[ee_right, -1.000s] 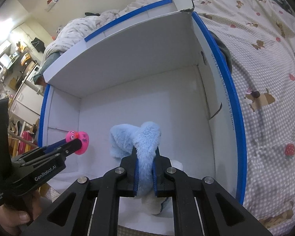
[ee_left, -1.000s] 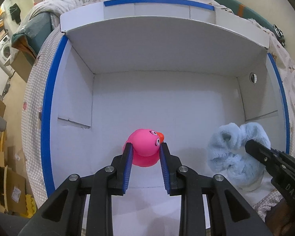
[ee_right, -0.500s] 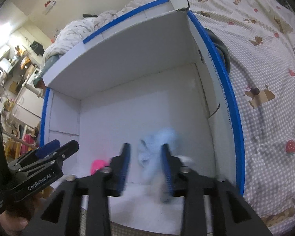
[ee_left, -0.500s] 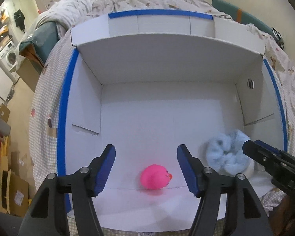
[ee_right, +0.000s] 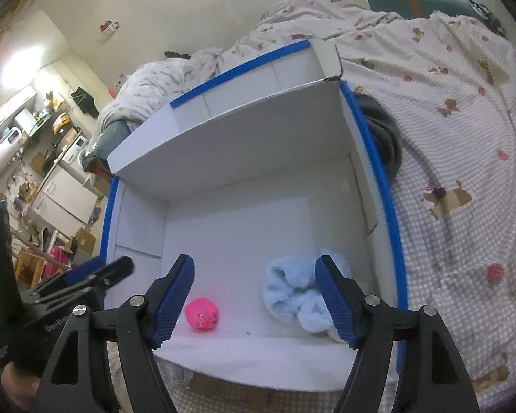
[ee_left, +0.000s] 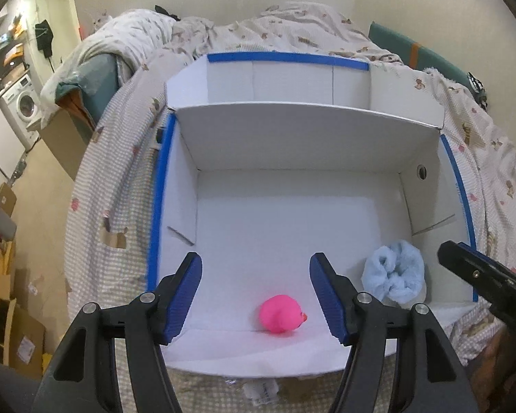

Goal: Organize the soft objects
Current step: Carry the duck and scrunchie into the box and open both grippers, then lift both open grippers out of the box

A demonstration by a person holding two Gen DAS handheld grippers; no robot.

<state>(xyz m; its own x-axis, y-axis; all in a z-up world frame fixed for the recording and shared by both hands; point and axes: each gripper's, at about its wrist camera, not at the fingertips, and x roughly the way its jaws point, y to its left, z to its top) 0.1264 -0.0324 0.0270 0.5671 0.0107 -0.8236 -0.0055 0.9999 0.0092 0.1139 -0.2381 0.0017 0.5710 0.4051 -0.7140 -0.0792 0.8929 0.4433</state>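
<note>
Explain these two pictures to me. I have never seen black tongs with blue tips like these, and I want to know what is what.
No robot here: a person holds a two-finger gripper in each hand, each with a fisheye camera looking along its fingers. One picture is from the left gripper, the other from the right gripper. Both look down into a white box with blue-taped edges, standing on a bed. On the box floor lie a pink duck and a fluffy blue toy. Both grippers' jaws have just been opening. Now nothing is held: the duck lies free below the left fingers, and the blue toy sits loose on the floor beneath the right fingers.
</note>
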